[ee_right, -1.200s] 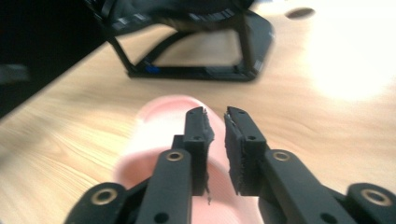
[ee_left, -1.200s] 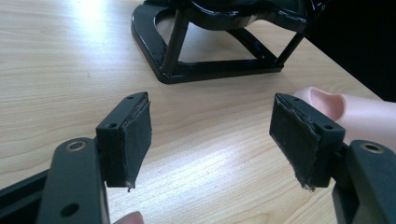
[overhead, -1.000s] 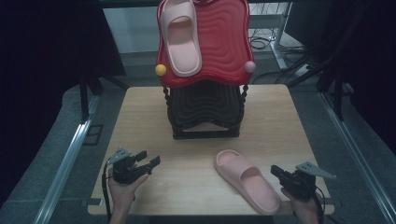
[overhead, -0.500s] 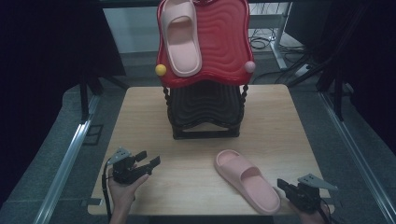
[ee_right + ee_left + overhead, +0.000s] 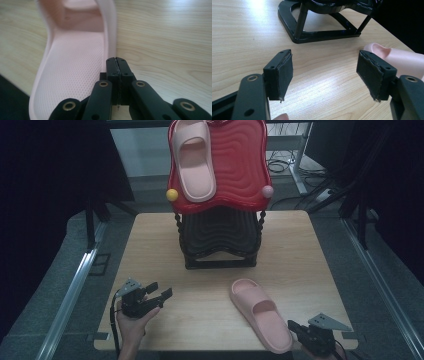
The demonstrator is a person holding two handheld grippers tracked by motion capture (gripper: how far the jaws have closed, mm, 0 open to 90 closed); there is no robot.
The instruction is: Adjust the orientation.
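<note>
At the near left of the wooden table (image 5: 150,245), the left gripper (image 5: 159,295) sits where it was a second ago, jaws spread wide over bare wood with nothing between them. In the middle stands the black rack (image 5: 220,245) with the red tray (image 5: 245,175) holding one pink slipper (image 5: 195,165). The other slipper (image 5: 260,312) lies unmoved near the front right. The right gripper (image 5: 295,329) has drawn back toward the table's near edge, its jaws clenched together, empty, just beside the slipper's heel rim.

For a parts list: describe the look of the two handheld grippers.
Both are black. The left gripper has hinged link arms with brass-coloured rivets, square black foam pads frayed at the edges, a grey three-cornered plate on top and a black cable. The right gripper has matching black links, rivets and a grey plate.
</note>
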